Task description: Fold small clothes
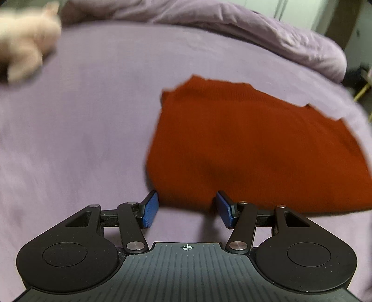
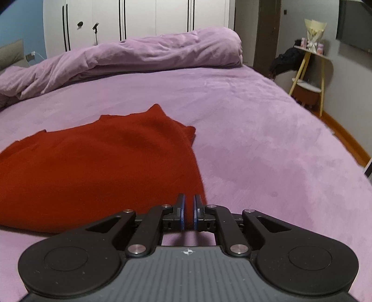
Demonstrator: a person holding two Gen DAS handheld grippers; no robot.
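Note:
A rust-red knitted garment (image 1: 255,148) lies folded flat on the purple bed sheet (image 1: 81,139). In the left wrist view its near left corner sits just beyond my left gripper (image 1: 187,205), whose blue pads (image 1: 150,209) stand well apart with nothing pressed between them. In the right wrist view the same garment (image 2: 97,172) spreads out to the left. Its near right corner ends just behind my right gripper (image 2: 188,210), where the two pads (image 2: 182,209) leave only a narrow slit. Only purple sheet (image 2: 255,151) shows through that slit, and no cloth is pinched.
A rumpled purple duvet (image 2: 139,55) lies along the far side of the bed. A pink plush toy (image 1: 28,41) rests at the far left. Past the bed's right edge are a wooden floor (image 2: 348,141), a yellow-legged stand (image 2: 311,69) and white wardrobe doors (image 2: 139,18).

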